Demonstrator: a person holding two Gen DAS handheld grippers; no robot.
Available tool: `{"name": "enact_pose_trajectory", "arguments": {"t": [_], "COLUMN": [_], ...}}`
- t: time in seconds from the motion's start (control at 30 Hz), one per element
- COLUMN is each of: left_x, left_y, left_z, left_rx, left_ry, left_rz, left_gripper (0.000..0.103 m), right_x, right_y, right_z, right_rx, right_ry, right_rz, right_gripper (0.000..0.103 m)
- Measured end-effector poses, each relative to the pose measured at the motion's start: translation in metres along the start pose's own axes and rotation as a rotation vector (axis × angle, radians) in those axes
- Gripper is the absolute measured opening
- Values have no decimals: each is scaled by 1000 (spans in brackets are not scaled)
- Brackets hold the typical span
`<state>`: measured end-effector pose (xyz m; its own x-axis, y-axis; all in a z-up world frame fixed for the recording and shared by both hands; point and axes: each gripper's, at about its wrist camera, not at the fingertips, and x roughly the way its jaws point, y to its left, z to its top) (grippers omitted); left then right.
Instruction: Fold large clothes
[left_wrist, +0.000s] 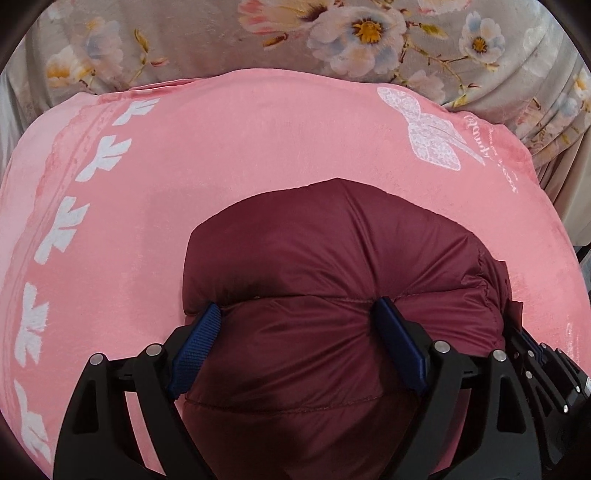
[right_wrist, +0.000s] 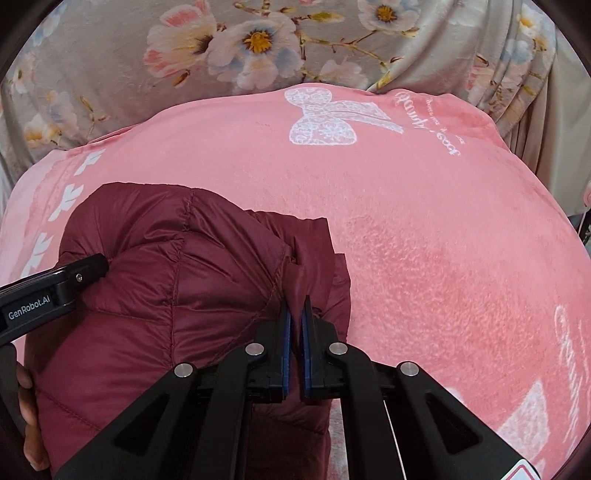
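Observation:
A maroon quilted puffer jacket (left_wrist: 332, 243) lies bunched on a pink blanket (left_wrist: 221, 147). My left gripper (left_wrist: 299, 310) has its jaws wide apart, pressed down on the puffy jacket, which bulges between the blue pads (left_wrist: 192, 350). In the right wrist view the jacket (right_wrist: 166, 266) sits at the lower left. My right gripper (right_wrist: 296, 314) is shut on the jacket's right edge fold, with a flap of fabric pinched between the pads. The left gripper's black body (right_wrist: 48, 291) shows at the left edge of that view, resting on the jacket.
The pink blanket (right_wrist: 443, 240) has white bow and leaf prints and covers the work surface. Behind it lies a grey floral fabric (right_wrist: 184, 55). The blanket drops off at the right side.

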<state>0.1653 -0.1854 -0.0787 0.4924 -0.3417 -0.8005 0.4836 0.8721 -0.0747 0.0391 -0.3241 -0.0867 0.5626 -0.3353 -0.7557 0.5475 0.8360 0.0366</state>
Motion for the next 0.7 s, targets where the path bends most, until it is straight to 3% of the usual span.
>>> {"name": "enact_pose_trajectory", "arguments": {"t": [0.2,0.57,0.7], "left_x": [11,23,23], "left_y": [-1,-2,-2], "left_z": [-5,-12,-11], "left_rx": [0,3,3], "left_ry": [-21,-64,-56], "left_rz": [12,33,34], "left_gripper": [91,98,98], "right_x": [10,18,13], "right_y": [-6,-4,-16], "right_z": [-12,-19,-16], "right_rx": [75,78,109], "right_ry": [-17,-56,-31], "right_rz": [44,44,119], "right_gripper": [4,4,6]}}
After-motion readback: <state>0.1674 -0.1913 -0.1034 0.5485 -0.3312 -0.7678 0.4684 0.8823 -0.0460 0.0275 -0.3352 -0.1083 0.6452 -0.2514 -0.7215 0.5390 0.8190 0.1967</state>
